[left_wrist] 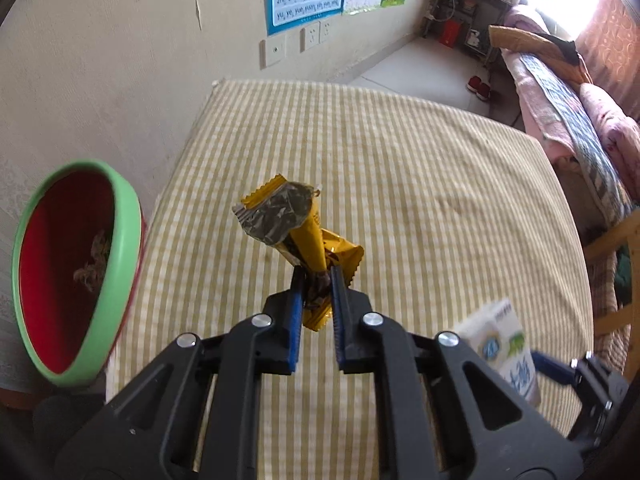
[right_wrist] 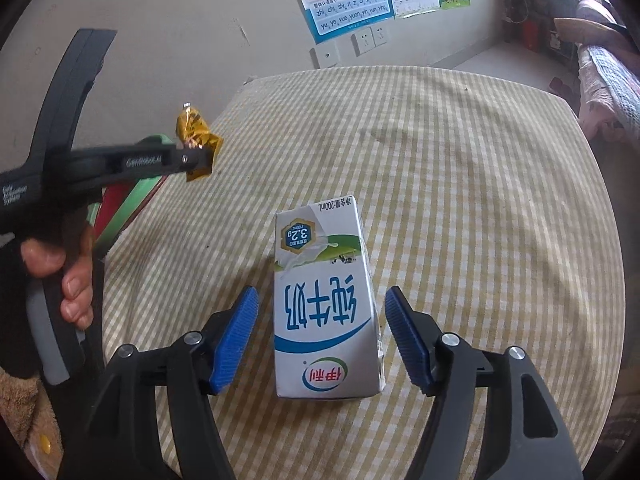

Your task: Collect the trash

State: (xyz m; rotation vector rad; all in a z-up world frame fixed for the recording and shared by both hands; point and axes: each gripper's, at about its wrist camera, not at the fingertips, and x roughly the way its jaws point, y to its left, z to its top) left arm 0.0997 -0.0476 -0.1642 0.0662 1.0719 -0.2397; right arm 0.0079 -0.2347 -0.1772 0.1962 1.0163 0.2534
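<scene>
striped table (right_wrist: 460, 168); left gripper (left_wrist: 316, 280) pinching yellow wrapper (left_wrist: 304, 236), right gripper (right_wrist: 322, 320) wide open around milk box (right_wrist: 324, 304), not touching.

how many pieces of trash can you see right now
2: a yellow wrapper clamped in the left gripper, and a milk carton lying on the table between the open right gripper.

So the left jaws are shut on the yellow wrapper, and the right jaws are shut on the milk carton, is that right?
Not quite: the right gripper is open, its jaws standing clear on either side of the milk carton, as the right wrist view shows. The left gripper is indeed shut on the yellow wrapper.
</scene>
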